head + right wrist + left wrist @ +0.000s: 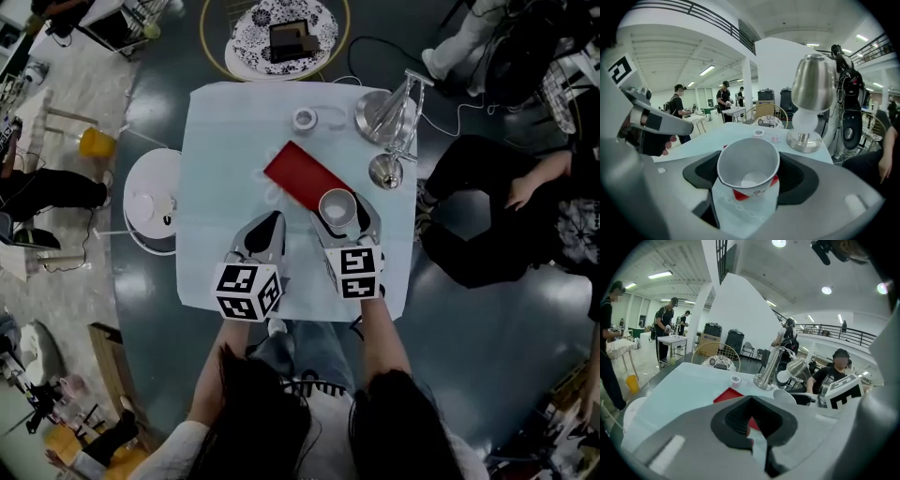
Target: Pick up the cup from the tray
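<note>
near the red tray (302, 175), right gripper (338, 201) fingers grasp the cup (748, 164), left gripper (274, 217) fingers clenched empty.

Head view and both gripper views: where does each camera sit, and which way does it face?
Head view: on the person's head, looking steeply down at the table; both forearms, the left gripper and the right gripper show.
Left gripper view: on that gripper, facing across the table toward the lamp; its shut, empty jaws show.
Right gripper view: on that gripper, facing the same way; its jaws show, closed on the cup.
Shared: both gripper views show the lamp and red tray.
</note>
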Demonstrator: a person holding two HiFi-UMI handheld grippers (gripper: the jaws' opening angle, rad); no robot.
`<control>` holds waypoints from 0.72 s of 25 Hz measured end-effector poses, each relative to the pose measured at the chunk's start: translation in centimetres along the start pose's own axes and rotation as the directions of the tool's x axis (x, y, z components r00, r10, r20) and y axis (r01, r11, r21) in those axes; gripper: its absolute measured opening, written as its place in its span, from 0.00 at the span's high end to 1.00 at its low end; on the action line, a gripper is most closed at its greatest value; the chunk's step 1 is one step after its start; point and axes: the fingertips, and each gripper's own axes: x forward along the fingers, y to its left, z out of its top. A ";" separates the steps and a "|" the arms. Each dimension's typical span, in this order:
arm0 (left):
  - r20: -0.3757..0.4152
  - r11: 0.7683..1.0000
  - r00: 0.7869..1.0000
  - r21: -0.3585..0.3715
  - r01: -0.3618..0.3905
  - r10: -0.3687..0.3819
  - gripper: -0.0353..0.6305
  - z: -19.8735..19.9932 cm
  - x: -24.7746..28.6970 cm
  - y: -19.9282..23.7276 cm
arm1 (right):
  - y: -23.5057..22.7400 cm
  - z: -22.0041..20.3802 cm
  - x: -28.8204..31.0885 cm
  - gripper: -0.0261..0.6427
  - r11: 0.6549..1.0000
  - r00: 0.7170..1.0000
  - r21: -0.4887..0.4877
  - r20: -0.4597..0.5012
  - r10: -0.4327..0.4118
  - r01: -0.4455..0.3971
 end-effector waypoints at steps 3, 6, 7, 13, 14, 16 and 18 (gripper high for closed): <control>-0.002 0.999 0.999 0.011 0.038 -0.038 0.95 -0.4 0.3 -1.7 | -1.5 -1.3 -1.9 0.39 0.999 0.999 0.007 -0.008 -0.046 0.046; -0.017 0.997 0.997 0.026 0.069 -0.069 0.95 -1.0 0.1 -3.0 | -2.2 -2.8 -3.9 0.39 0.996 0.996 0.020 -0.023 -0.087 0.087; -0.020 0.997 0.997 0.027 0.078 -0.077 0.95 -1.1 0.0 -3.4 | -2.4 -3.3 -4.6 0.39 0.995 0.995 0.023 -0.028 -0.098 0.098; -0.039 0.992 0.992 0.049 0.118 -0.117 0.95 -2.1 0.1 -5.6 | -4.1 -5.3 -7.2 0.39 0.988 0.990 0.076 -0.034 -0.134 0.137; -0.043 0.991 0.992 0.051 0.122 -0.120 0.95 -2.2 0.2 -5.9 | -4.5 -5.6 -7.4 0.39 0.986 0.989 0.084 -0.035 -0.142 0.145; -0.051 0.991 0.991 0.045 0.130 -0.127 0.95 -2.6 0.3 -6.4 | -5.1 -6.5 -8.0 0.39 0.982 0.987 0.100 -0.039 -0.157 0.160; -0.051 0.990 0.990 0.042 0.137 -0.135 0.95 -2.7 0.3 -7.0 | -5.4 -7.0 -8.7 0.39 0.980 0.985 0.106 -0.040 -0.166 0.170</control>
